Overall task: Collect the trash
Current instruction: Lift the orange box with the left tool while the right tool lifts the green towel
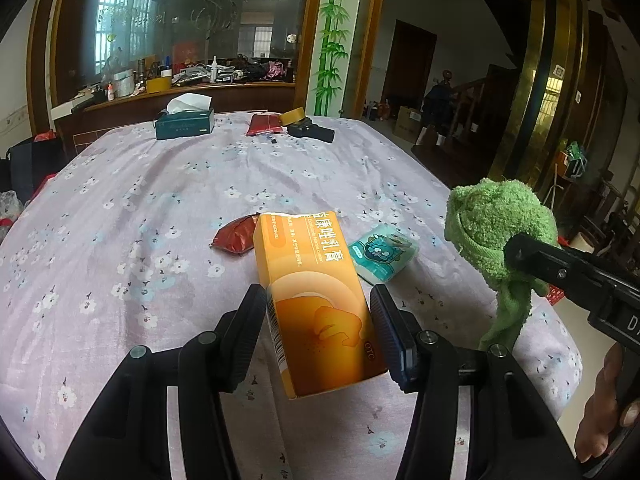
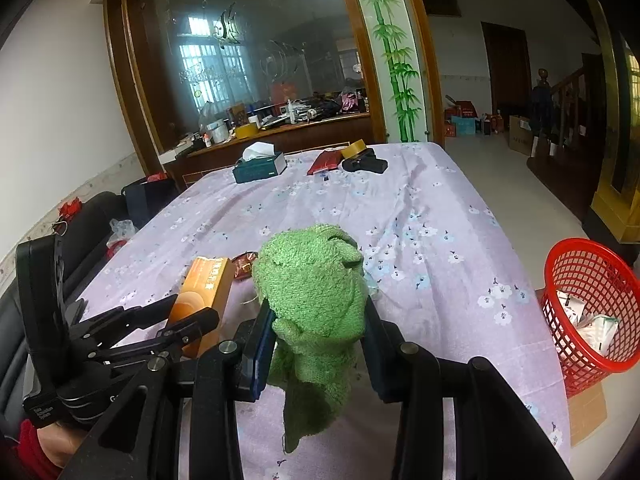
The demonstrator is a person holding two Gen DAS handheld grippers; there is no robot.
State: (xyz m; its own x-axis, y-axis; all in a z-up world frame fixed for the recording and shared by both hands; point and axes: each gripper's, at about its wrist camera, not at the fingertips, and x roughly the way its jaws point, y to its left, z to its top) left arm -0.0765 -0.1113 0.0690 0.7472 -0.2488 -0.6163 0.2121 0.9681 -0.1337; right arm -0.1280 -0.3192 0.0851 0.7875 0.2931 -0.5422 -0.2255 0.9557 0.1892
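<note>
My left gripper is shut on an orange medicine box, held above the flowered tablecloth; the box also shows in the right wrist view. My right gripper is shut on a crumpled green cloth, which also shows at the right of the left wrist view. A red wrapper and a teal tissue packet lie on the cloth just beyond the box. A red mesh bin with some trash inside stands off the table's right side.
A dark tissue box, a red pouch, a tape roll and a black case lie at the table's far end. A cluttered counter stands behind. A black chair stands to the left. A cardboard box sits under the bin.
</note>
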